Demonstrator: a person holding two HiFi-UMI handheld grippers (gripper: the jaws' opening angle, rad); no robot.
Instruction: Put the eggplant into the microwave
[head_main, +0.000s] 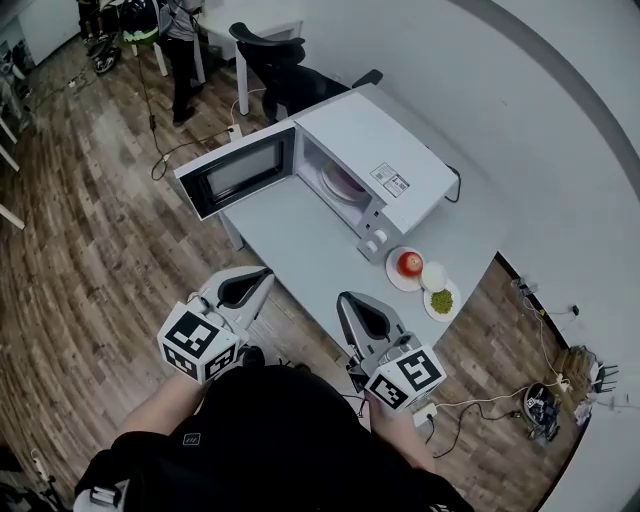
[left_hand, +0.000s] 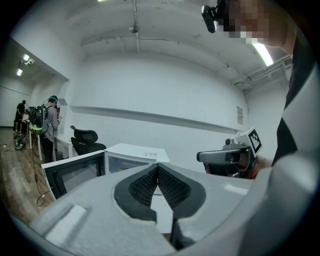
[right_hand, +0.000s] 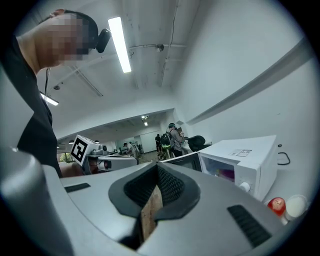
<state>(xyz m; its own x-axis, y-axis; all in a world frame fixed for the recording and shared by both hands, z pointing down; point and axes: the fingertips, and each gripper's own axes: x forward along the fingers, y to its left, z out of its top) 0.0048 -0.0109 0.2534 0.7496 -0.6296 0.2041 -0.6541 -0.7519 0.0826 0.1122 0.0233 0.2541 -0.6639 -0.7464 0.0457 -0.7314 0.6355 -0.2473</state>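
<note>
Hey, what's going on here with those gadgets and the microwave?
A person stands at a grey table holding a left gripper and a right gripper, both shut, empty and held back from the white microwave. Its door is swung open, and something purple, probably the eggplant, sits inside. Nothing is touching it.

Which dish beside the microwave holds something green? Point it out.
The dish nearest the table edge holds green food; the plate beside it carries something red.
</note>
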